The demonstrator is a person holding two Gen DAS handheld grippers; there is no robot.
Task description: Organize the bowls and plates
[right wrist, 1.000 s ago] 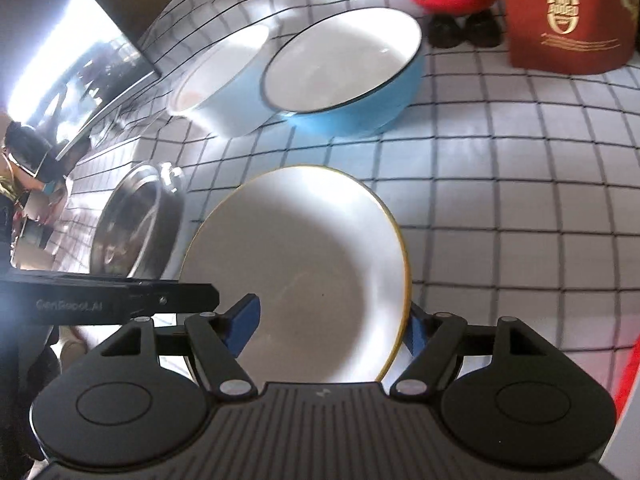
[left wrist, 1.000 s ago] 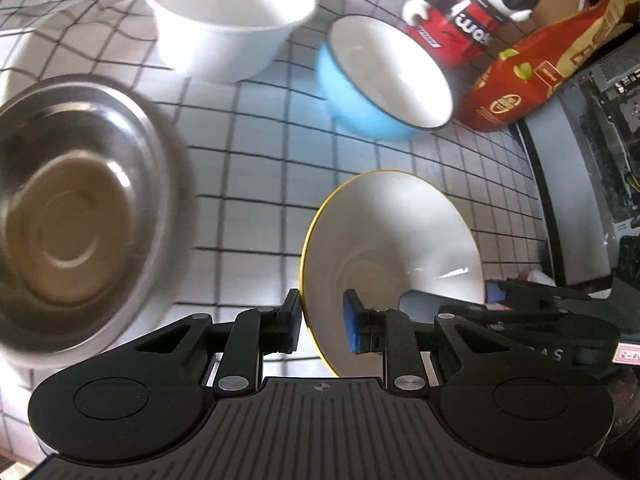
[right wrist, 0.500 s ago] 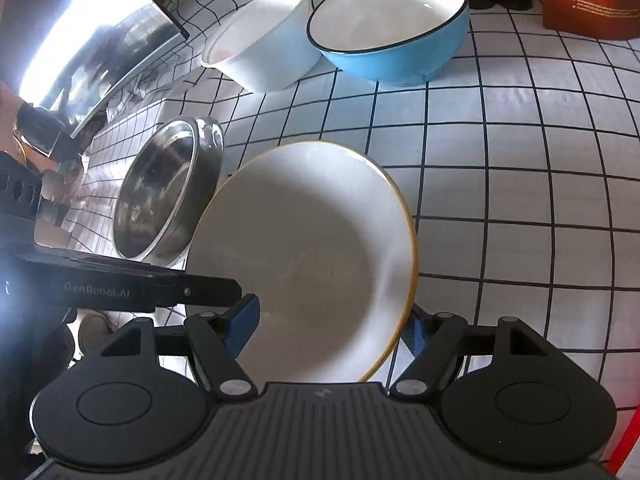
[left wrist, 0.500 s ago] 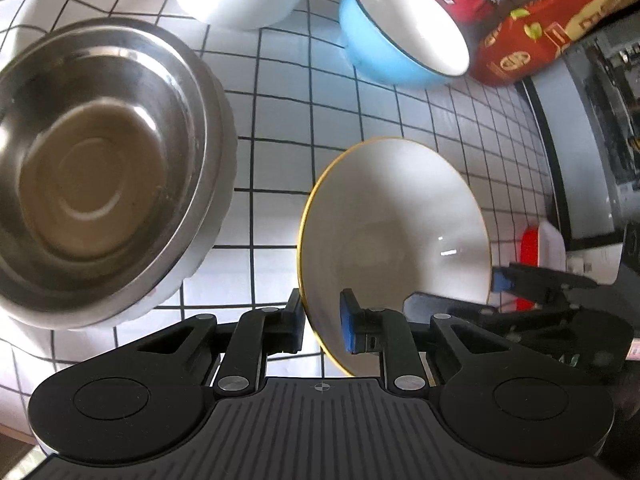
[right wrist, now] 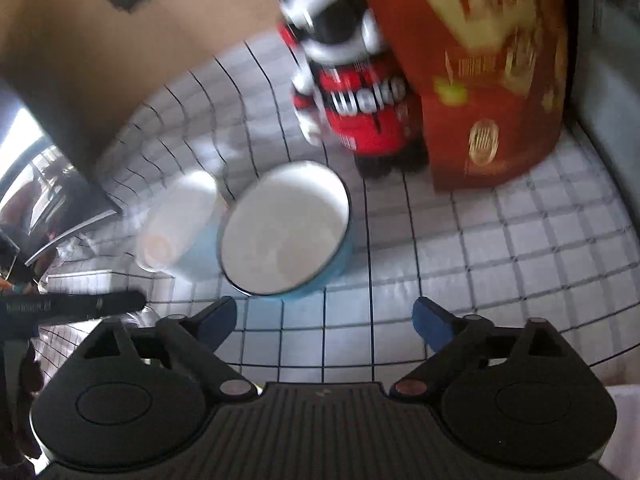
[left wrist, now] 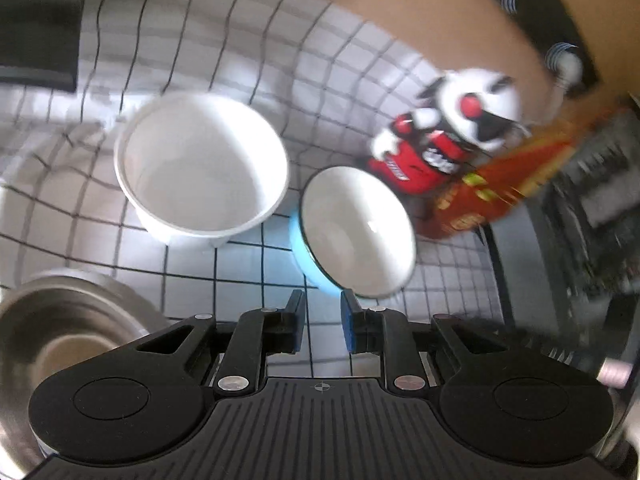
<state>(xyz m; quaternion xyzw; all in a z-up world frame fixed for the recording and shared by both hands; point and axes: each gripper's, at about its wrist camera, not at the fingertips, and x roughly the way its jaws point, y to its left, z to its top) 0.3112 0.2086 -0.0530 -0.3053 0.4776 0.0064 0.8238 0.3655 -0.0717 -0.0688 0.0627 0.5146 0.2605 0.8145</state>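
Grid-tiled tabletop [left wrist: 240, 264], frames motion-blurred. On it: white bowl [left wrist: 200, 168] just beside blue bowl [left wrist: 356, 236], steel bowl [left wrist: 60, 344] at my near left; a toy figure [right wrist: 348, 92] and red box [right wrist: 492, 80] stand behind. Left gripper [left wrist: 322, 326]: fingers set narrow, nothing between them. Right gripper [right wrist: 324, 320]: fingers spread wide, empty, short of the blue bowl. Judgement: blue bowl next; straddle its near rim squarely, pinch one wall, lift level, keep clear of the toy.
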